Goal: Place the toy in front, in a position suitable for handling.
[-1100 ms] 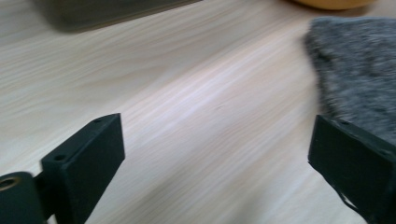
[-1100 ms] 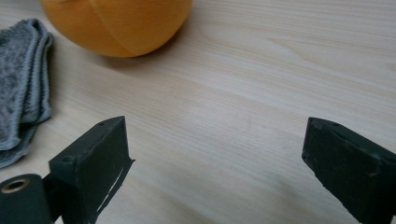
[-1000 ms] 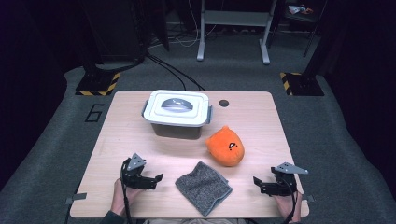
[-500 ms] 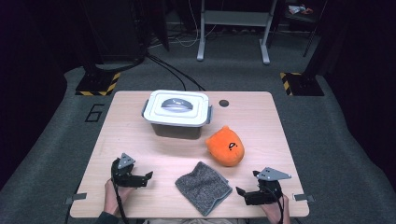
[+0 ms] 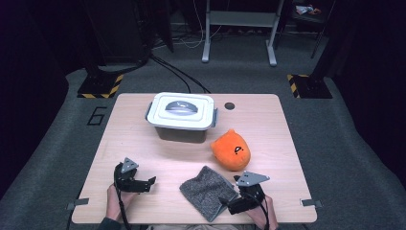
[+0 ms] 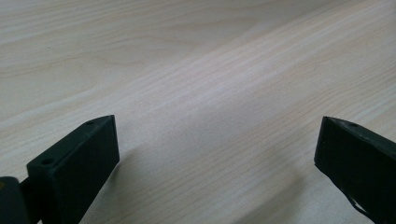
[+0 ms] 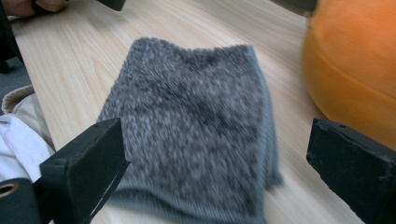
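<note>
A grey knitted cloth (image 5: 206,190) lies flat near the table's front edge, with an orange plush toy (image 5: 231,151) just behind it to the right. My right gripper (image 5: 226,205) is open at the cloth's front right corner and points left. In the right gripper view its jaws stand wide either side of the cloth (image 7: 196,121), and the plush (image 7: 355,70) shows at the right. My left gripper (image 5: 148,184) rests open at the front left, apart from the cloth. Bare wood lies between its jaws (image 6: 215,123).
A white lidded container (image 5: 181,114) stands at the back middle of the wooden table (image 5: 134,143), beside a dark round hole (image 5: 230,106). The person's clothing (image 7: 18,126) shows past the table's near edge. Grey floor and stand legs lie beyond the table.
My right gripper has moved left from the front right corner up to the cloth's edge. The left gripper shifted slightly left and then stayed put.
</note>
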Demonstrator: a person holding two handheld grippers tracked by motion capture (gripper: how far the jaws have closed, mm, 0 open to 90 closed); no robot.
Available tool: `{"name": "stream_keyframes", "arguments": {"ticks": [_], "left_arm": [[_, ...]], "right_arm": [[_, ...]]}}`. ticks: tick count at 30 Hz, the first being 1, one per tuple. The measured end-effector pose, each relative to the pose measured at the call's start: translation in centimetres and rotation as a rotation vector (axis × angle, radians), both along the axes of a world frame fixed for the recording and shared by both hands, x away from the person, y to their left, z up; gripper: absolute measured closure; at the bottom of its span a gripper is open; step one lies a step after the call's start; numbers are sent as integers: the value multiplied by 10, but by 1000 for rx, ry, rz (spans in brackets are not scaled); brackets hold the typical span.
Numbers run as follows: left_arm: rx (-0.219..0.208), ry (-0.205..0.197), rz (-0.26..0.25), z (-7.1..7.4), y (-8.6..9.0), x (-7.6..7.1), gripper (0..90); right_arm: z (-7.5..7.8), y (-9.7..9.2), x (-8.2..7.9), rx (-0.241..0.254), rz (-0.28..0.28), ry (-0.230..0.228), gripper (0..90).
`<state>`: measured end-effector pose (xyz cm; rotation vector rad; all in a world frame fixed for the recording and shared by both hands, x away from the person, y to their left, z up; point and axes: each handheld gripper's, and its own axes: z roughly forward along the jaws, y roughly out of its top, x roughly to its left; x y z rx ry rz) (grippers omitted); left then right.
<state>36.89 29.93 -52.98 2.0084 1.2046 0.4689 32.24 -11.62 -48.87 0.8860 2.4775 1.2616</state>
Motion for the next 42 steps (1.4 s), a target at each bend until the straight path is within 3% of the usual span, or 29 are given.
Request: {"name": "stream_keyframes", "arguments": {"ticks": [4, 9, 15, 18, 21, 26, 27, 28, 30, 31, 32, 33, 35, 42], "left_arm": [[14, 17, -11, 0, -1, 2, 0], [31, 16, -12, 0, -2, 2, 0], [49, 8, -5, -1, -4, 2, 0], [63, 8, -9, -1, -5, 2, 0], [70, 5, -8, -1, -6, 2, 0], [70, 5, -7, -2, -6, 2, 0], [68, 2, -4, -2, -6, 1, 0], [68, 2, -4, -2, -6, 1, 0], [71, 4, -6, -2, -6, 1, 0], [71, 4, -6, -2, -6, 2, 0], [71, 4, -6, -2, -6, 2, 0], [71, 4, -6, -2, -6, 2, 0], [72, 4, -6, -2, -6, 2, 0], [66, 8, -8, -1, -5, 2, 0]], "right_arm": [[-4, 24, 11, -34, 46, 1, 21], [-11, 41, 17, -71, 91, 12, 21], [-18, 50, 19, -111, 110, 14, 38], [-24, 54, 22, -158, 116, 22, 40], [-31, 57, 23, -199, 115, 40, 108], [-31, 54, 22, -192, 105, 24, 208], [-30, 53, 21, -188, 101, 30, 287], [-30, 53, 21, -188, 101, 30, 287], [-29, 50, 21, -178, 97, 24, 404], [-28, 48, 21, -177, 96, 21, 505], [-28, 48, 21, -177, 96, 21, 505], [-27, 46, 21, -169, 101, 28, 594], [-26, 44, 22, -175, 111, 27, 662], [-21, 36, 24, -174, 141, 36, 709]]}}
